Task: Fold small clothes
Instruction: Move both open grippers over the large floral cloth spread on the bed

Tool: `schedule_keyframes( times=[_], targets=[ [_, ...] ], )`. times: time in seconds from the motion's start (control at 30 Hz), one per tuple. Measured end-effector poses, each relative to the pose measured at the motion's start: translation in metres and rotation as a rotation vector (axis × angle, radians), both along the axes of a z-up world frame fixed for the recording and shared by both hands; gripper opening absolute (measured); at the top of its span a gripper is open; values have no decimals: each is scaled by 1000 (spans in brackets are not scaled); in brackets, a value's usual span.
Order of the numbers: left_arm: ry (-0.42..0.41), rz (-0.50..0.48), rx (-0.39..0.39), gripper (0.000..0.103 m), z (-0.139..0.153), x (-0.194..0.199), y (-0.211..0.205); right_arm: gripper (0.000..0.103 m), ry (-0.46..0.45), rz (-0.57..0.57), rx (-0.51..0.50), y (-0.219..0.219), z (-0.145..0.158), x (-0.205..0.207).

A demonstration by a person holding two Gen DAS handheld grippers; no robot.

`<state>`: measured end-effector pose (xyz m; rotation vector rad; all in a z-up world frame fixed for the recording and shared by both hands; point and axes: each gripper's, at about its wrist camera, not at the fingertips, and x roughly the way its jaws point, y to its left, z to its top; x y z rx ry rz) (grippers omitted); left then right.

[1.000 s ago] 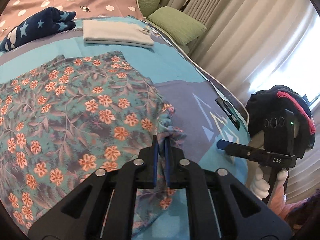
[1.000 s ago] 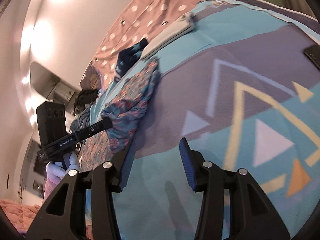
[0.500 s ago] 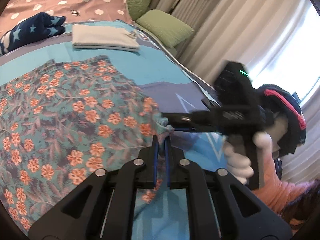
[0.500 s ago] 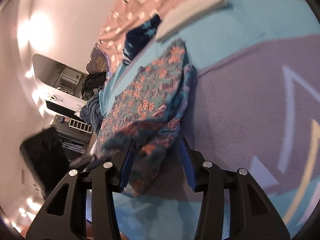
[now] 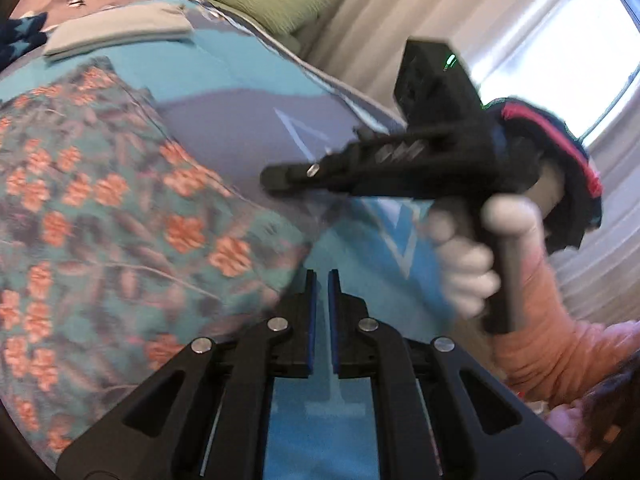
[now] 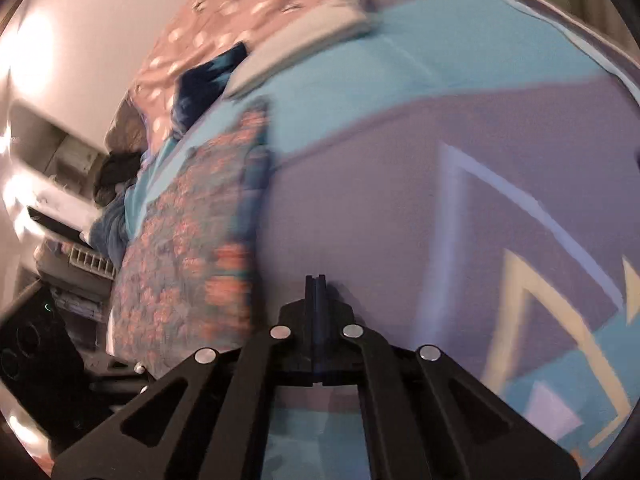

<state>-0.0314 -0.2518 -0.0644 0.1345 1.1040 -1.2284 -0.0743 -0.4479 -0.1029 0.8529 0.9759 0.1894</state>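
Both grippers hang over a bed, each empty: the left gripper [image 5: 322, 280] shows a thin slit between its pads with nothing in it, and the right gripper [image 6: 315, 284] is clamped fully together on nothing. Just to their left lies the floral garment [image 5: 92, 200], spread on the blue patterned bedspread [image 6: 400, 200]. The fold looks barely begun; next comes pinching its near edge. Farther back sits a folded grey garment [image 5: 116, 34].

Floral cloth [image 5: 100, 216] motion-blurred, cut off at left edge; grip w/ tool unclear.
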Motion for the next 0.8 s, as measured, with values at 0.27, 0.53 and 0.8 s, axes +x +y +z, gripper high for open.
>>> schedule_keyframes(
  times=[0.27, 0.53, 0.8],
  targets=[
    [-85, 50, -51, 12, 33, -9, 27, 26, -118, 103, 3, 13, 29, -13],
    [-57, 196, 61, 19, -5, 31, 62, 33, -56, 199, -2, 42, 16, -22],
    [-92, 55, 37, 21, 4, 2, 37, 7, -29, 113, -49, 37, 9, -41]
  ],
)
